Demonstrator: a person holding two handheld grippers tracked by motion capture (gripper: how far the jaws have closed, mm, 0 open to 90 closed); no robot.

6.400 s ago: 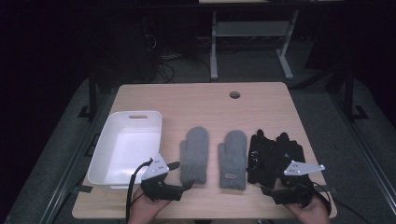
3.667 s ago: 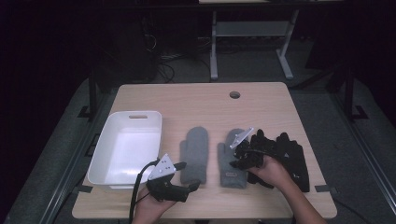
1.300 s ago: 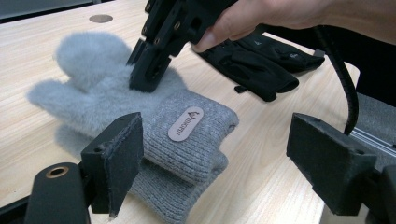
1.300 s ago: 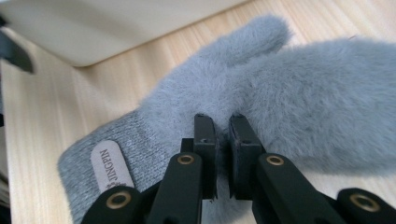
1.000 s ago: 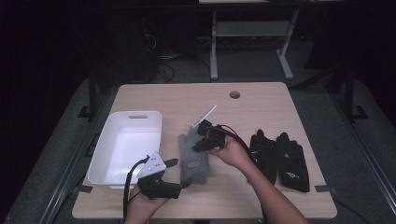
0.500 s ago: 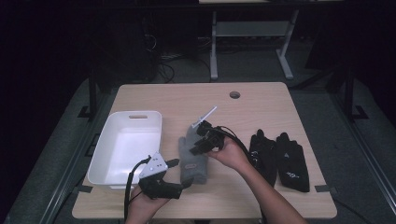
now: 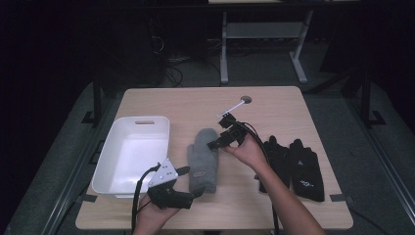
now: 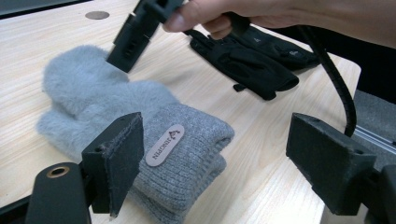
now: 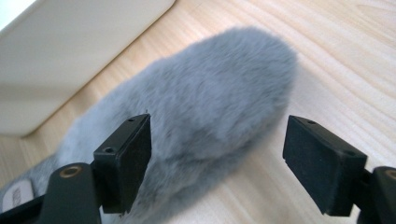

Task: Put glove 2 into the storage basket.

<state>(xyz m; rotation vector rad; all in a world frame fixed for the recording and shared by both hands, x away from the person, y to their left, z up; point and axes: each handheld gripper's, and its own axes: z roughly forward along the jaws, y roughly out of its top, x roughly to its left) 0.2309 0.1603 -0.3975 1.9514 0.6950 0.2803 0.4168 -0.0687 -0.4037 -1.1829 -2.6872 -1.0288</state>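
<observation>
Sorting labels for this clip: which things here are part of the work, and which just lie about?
In the work: stacked grey mittens, right gripper open by them, left gripper open.
Lying about: black gloves, white bin.

My left gripper [image 7: 192, 183] has a black, rounded body with a pale grey three-cornered plate on top, and a black cable loops from its 9 o'clock side. My right gripper [image 7: 214, 145] is black too, with a thin white plate jutting toward 1 o'clock and a thick black cable trailing past my bare forearm. Each jaw ends in a blocky matte-black pad with small screw holes; a brass-ringed hole sits at the base.
</observation>
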